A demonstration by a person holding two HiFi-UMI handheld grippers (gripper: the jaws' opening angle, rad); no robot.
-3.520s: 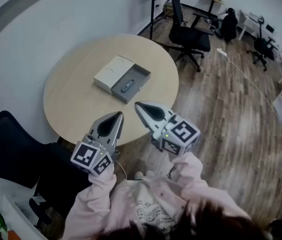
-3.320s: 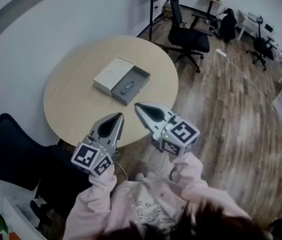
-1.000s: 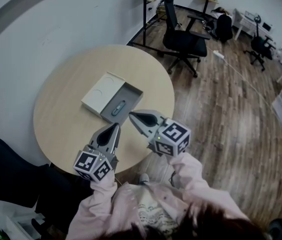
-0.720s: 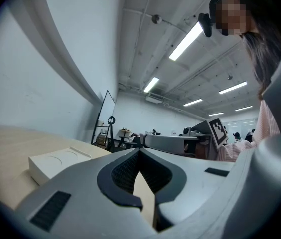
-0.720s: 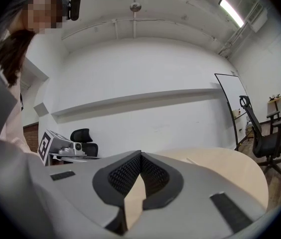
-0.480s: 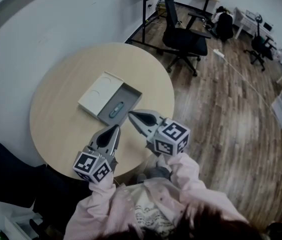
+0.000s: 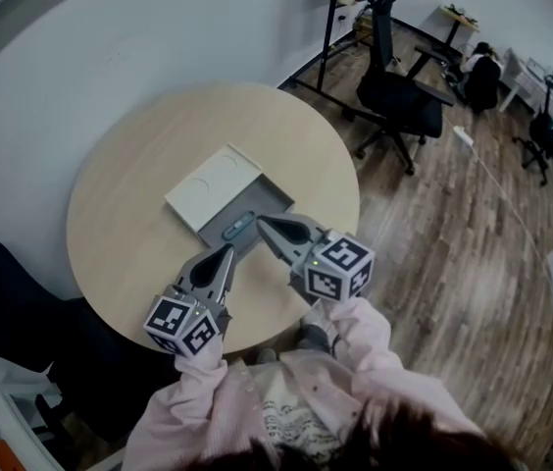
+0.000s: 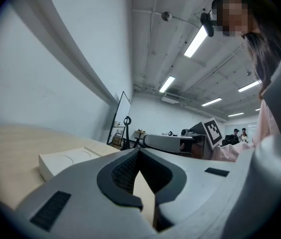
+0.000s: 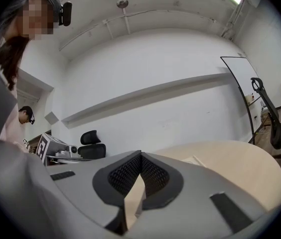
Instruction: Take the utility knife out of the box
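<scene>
The utility knife (image 7: 240, 228) lies in the box (image 7: 260, 207), in its open grey tray, so we judge the task barely begun. The round table (image 7: 139, 145) carries the box near its middle, with the pale lid (image 7: 213, 186) at ten o'clock from the knife. Our right gripper (image 7: 261, 221), jaws together on nothing, shows just beside the knife at three o'clock. Our left gripper (image 7: 228, 249), likewise closed and empty, sits at six o'clock. Opening, gripping and lifting all remain.
</scene>
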